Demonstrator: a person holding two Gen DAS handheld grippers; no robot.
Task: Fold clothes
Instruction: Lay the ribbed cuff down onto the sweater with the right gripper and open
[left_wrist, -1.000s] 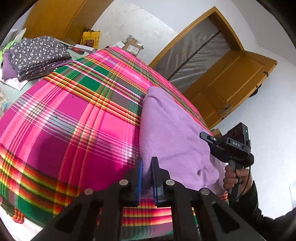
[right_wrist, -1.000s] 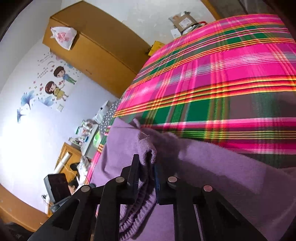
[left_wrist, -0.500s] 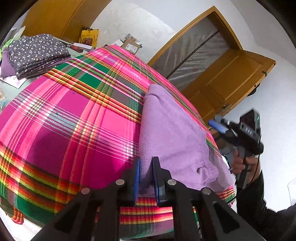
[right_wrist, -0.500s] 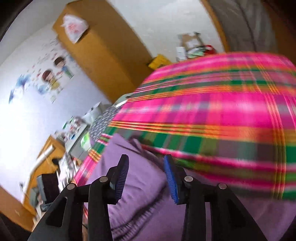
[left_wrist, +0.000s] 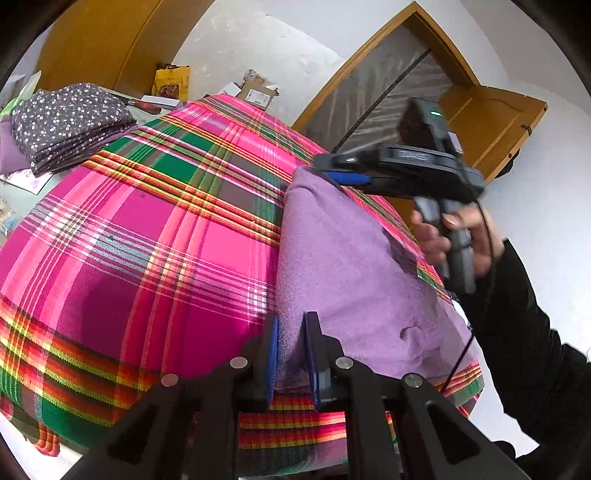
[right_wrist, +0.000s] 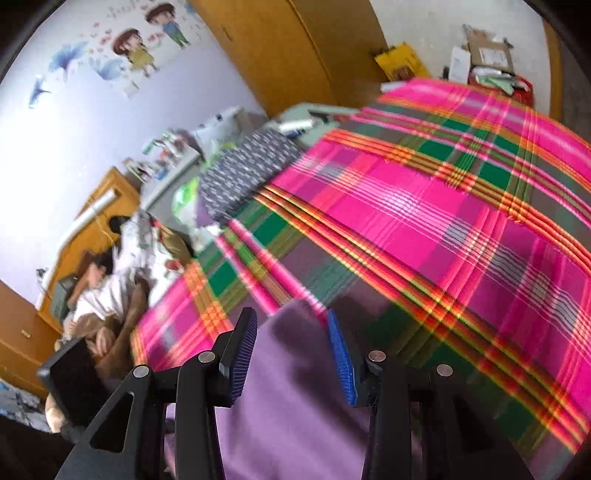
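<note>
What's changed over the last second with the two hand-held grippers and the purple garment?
The right hand-held gripper let go of the purple garment: its jaws opened, and it swung from the near edge up over the garment's far corner, empty. The left hand-held gripper has just been easing open but stays put, the garment's near edge between its jaws. The plaid blanket and the folded dotted clothes are unchanged.

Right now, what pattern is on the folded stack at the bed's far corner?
Dark grey with tiny white dots, the folded stack shows best in the left wrist view.
</note>
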